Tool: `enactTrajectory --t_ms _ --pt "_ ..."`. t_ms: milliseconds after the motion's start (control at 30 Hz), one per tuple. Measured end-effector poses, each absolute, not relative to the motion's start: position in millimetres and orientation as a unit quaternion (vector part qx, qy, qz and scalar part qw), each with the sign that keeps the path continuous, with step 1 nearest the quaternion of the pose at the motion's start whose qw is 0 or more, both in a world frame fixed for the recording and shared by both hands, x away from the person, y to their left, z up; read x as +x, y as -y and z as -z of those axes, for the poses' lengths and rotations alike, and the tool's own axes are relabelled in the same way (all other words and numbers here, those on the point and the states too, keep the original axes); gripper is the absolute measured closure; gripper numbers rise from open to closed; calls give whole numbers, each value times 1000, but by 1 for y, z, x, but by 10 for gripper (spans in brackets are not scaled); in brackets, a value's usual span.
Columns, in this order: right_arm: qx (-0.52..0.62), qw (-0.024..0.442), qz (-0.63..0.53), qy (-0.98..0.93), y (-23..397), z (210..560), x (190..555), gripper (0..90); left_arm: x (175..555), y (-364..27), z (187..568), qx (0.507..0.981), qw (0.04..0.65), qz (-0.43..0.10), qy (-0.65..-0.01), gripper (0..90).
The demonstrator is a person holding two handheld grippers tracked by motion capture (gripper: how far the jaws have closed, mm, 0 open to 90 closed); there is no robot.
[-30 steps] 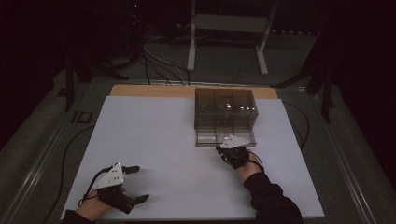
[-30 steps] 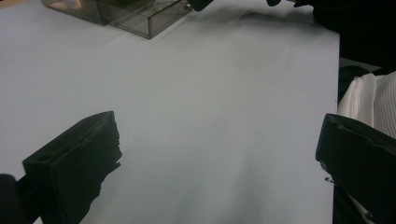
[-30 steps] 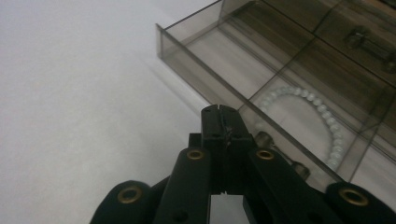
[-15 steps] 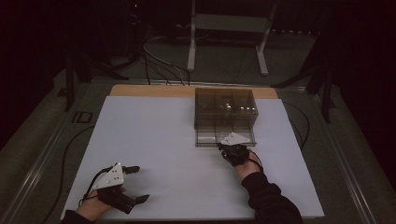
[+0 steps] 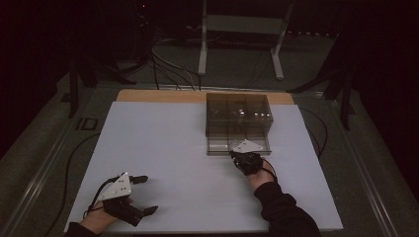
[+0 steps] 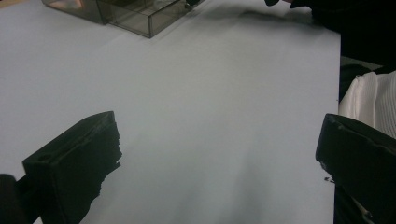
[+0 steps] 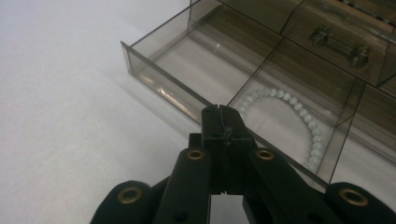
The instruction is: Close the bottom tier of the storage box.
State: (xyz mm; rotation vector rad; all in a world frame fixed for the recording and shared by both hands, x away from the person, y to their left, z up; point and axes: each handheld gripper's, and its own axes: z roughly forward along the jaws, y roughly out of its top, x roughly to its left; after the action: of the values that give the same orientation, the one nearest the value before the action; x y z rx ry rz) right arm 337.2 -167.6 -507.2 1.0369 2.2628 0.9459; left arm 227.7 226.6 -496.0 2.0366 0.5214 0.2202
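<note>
A dim room w/ a white table [image 5: 163,148] seen from above. A smoky clear plastic box [image 5: 238,114] w/ divided compartments sits near the table's far edge, toward the right corner. Its bottom drawer [image 5: 237,146] is pulled out toward the person.

The right gripper [image 5: 233,154], held in a dark-sleeved hand, is at the drawer's front wall. In the right gripper view its jaws are pressed together, tips meeting right at the drawer's front wall [image 7: 163,88]; can't tell if they pinch the wall's rim or just touch it. Just past the tips, in the drawer's right-hand compartment, lies a string of pale beads [image 7: 299,119] curved in an arc. The compartment to its left looks bare. An upper compartment holds a small metallic piece [image 7: 338,44], too blurred to name.

The left gripper [image 5: 143,194] rests near the table's near left corner, well apart from the box. Its jaws are spread wide over bare table surface, nothing between them. In the left gripper view, the box's corner [image 6: 140,16] shows at the top.
</note>
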Motion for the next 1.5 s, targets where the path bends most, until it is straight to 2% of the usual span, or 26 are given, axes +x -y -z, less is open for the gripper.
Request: enactTrajectory --t_ms 1500 --pt "404 254 -330 -815 175 507 349 900 228 -227 496 839 491 -91 -216 1"
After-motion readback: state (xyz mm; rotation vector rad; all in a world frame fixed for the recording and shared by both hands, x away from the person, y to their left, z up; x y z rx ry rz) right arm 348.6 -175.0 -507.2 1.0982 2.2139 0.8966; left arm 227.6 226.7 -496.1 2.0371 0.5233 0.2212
